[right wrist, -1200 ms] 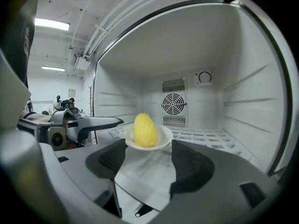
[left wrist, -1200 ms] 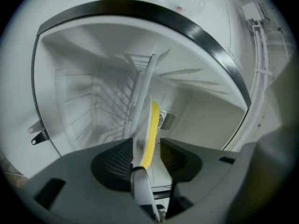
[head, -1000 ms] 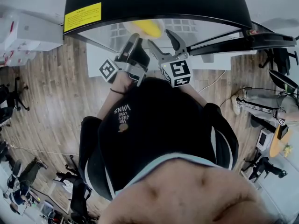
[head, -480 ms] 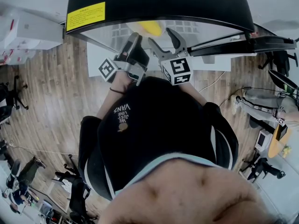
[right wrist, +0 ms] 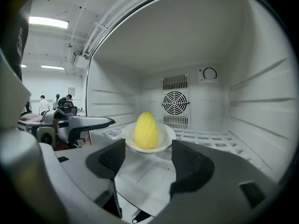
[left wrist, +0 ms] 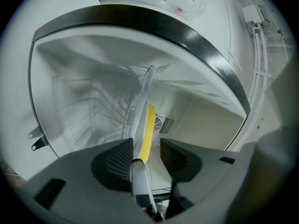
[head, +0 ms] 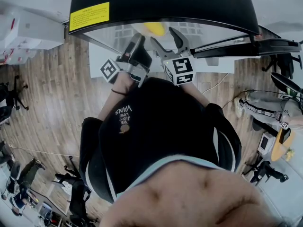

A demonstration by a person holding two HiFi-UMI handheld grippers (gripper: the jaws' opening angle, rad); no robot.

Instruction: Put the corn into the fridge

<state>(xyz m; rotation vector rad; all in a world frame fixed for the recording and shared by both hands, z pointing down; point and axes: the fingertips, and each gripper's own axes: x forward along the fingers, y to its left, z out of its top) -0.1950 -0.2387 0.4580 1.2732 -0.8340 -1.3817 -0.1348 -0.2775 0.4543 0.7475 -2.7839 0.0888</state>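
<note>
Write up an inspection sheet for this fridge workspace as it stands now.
Surface: white fridge shelf, wire grid at the back, inside the open fridge.
Job's things: corn on a white plate on that shelf, in front of the fan vent.
Clutter: nothing seen.
Grippers: right gripper open, empty, facing the corn. Left gripper open, with a thin panel edge bearing a yellow strip between its jaws and a gap on one side.
Cables: white cable on the wood floor.
Surroundings: office chair; people standing far off.
</note>
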